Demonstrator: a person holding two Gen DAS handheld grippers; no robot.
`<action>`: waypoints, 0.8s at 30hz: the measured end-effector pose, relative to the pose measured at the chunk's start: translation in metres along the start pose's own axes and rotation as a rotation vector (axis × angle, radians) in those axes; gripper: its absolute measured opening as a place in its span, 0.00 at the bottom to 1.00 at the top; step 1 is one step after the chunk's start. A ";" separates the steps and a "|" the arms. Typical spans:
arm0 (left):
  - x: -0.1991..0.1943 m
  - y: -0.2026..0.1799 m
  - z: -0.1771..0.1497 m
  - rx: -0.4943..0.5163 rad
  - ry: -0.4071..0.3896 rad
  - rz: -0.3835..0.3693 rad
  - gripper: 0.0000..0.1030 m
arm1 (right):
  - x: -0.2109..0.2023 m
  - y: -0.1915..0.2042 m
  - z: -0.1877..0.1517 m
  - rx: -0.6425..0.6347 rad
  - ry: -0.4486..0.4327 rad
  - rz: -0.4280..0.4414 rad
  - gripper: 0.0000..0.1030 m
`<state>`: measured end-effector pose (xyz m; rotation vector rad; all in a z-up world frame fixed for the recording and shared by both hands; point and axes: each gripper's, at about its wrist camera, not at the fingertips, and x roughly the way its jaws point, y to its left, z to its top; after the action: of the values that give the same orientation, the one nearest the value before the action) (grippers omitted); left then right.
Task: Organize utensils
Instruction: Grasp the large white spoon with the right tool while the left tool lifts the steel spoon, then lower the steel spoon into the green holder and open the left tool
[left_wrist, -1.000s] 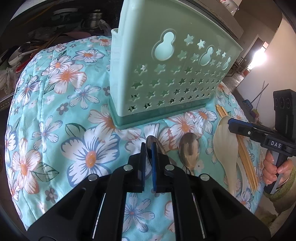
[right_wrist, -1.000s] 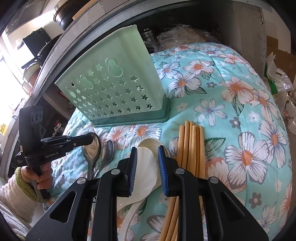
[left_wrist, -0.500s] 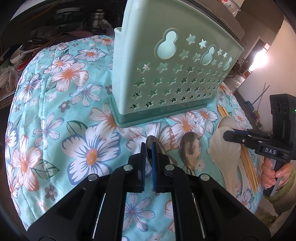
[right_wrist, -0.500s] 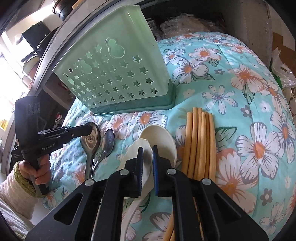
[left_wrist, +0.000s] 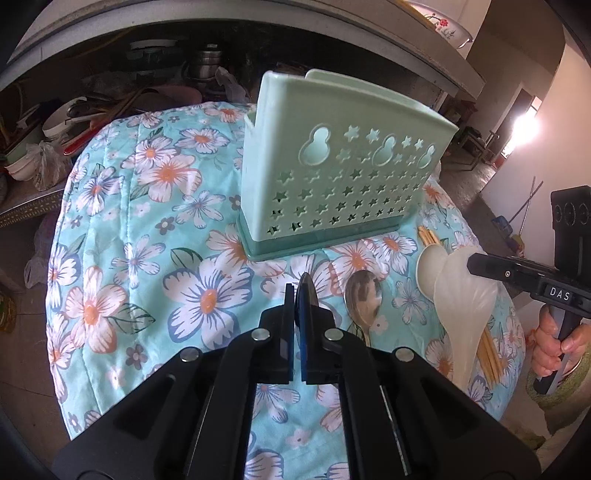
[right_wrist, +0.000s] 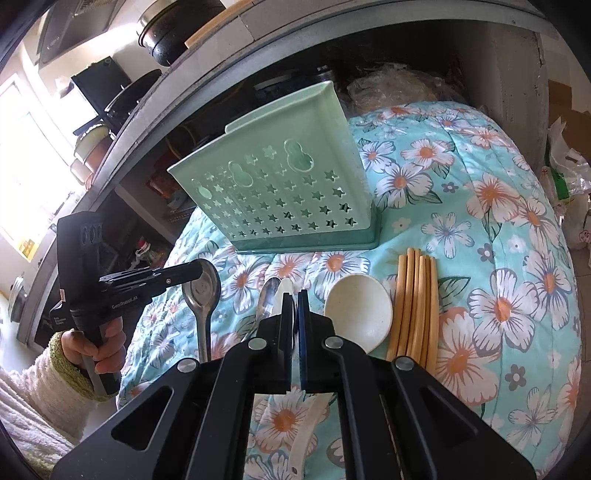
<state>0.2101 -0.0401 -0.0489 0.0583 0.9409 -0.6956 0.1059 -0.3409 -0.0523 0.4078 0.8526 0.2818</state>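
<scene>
pinching steel spoon (left_wrist: 308, 291) edgewise between left tongs (left_wrist: 295, 295), off cloth (left_wrist: 110, 258)

Interior of the green utensil holder (left_wrist: 343, 177) hidden behind its perforated front wall; contents not determinable. Handle of the metal spoon (left_wrist: 308, 291) concealed between and below the closed pads of the left gripper (left_wrist: 296, 295). Bowl of the white spoon (right_wrist: 286, 288) mostly covered by the right gripper (right_wrist: 294, 295). Lower ends of the chopsticks (right_wrist: 415, 306) masked by the gripper body. Shelf clutter (left_wrist: 110, 107) behind the holder too dark and small to identify.
</scene>
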 end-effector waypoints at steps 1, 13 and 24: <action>-0.009 0.000 0.000 0.005 -0.015 0.007 0.01 | -0.005 0.002 0.001 -0.003 -0.013 0.004 0.03; -0.129 -0.022 0.076 0.014 -0.349 0.063 0.01 | -0.082 0.023 0.032 -0.063 -0.231 0.001 0.03; -0.141 -0.029 0.174 0.048 -0.580 0.335 0.01 | -0.106 0.013 0.037 -0.032 -0.289 -0.010 0.03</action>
<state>0.2645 -0.0478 0.1702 0.0507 0.3433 -0.3868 0.0669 -0.3799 0.0461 0.4029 0.5662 0.2205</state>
